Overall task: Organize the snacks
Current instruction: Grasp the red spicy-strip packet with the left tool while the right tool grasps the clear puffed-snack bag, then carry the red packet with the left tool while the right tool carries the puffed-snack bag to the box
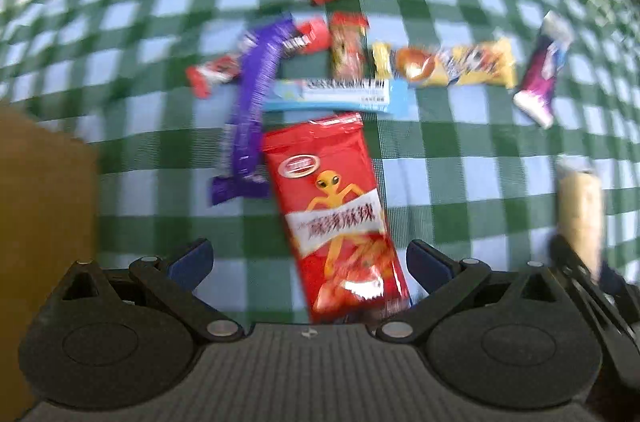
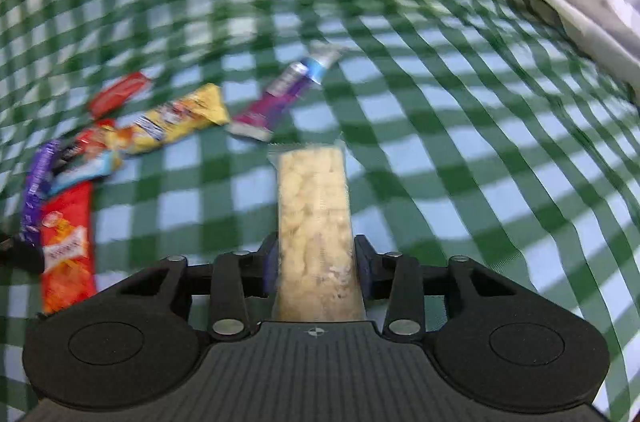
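A clear, crinkly wrapper of pale puffed-grain bar is clamped between the right gripper pads. The left gripper is spread apart, straddling a glossy red foil snack packet lying on green-checked cloth.

Glossy foil red snack packet lies on matt woven checked cloth; clear plastic wraps the rice bar.

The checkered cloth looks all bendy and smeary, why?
Left wrist view: the fisheye lens curves the tablecloth squares, and the snacks are smeared by blur, with glare on the red packet. Right wrist view: same curving and blur; the pale snack bar looks sharpest.
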`<state>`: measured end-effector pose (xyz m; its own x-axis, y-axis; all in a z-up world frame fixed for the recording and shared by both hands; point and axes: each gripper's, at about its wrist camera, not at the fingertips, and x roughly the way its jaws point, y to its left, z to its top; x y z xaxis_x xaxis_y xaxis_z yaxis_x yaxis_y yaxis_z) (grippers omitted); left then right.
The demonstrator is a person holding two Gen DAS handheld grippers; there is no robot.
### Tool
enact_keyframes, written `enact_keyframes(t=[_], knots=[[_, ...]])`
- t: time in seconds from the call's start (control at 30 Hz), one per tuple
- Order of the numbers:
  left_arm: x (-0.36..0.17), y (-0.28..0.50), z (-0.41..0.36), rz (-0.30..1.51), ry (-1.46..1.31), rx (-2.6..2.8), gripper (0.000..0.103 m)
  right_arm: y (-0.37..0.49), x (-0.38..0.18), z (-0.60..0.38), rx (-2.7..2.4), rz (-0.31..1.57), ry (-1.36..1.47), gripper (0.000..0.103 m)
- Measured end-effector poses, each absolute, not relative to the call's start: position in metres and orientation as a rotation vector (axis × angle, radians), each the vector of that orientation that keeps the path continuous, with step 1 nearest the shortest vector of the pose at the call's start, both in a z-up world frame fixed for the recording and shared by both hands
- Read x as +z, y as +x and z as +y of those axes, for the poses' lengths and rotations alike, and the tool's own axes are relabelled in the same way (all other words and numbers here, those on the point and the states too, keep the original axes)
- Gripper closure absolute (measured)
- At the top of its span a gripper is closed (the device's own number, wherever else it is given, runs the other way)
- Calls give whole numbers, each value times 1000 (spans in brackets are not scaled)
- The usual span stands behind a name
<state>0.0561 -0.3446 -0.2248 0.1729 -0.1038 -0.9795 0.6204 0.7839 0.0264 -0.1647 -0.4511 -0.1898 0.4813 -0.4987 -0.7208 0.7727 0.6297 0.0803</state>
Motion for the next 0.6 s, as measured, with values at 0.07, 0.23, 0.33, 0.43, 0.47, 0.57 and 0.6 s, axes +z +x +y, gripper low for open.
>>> enact_keyframes(t=[0.07,0.23,0.33,0.43,0.47,0.57,0.6], knots=[[-245,64,-353,1351,507,-532,0,-160,-194,-444,-791,718,367,43],[-240,67,-346,1334,456,-515,4,-148,-205,-442,-804,705,313,17],[-220,62,-330,1281,397,-519,52,-152,-199,-436,-824,682,299,64],[-202,60,-312,1311,345,-560,54,-159,-190,-433,-825,689,367,65],[-195,58,-306,1298,341,-568,54,-163,-186,-430,-829,669,368,65],[-160,50,-286,1230,315,-613,55,-181,-162,-416,-843,582,369,65],[-147,47,-280,1201,297,-629,55,-186,-152,-411,-847,550,370,65]])
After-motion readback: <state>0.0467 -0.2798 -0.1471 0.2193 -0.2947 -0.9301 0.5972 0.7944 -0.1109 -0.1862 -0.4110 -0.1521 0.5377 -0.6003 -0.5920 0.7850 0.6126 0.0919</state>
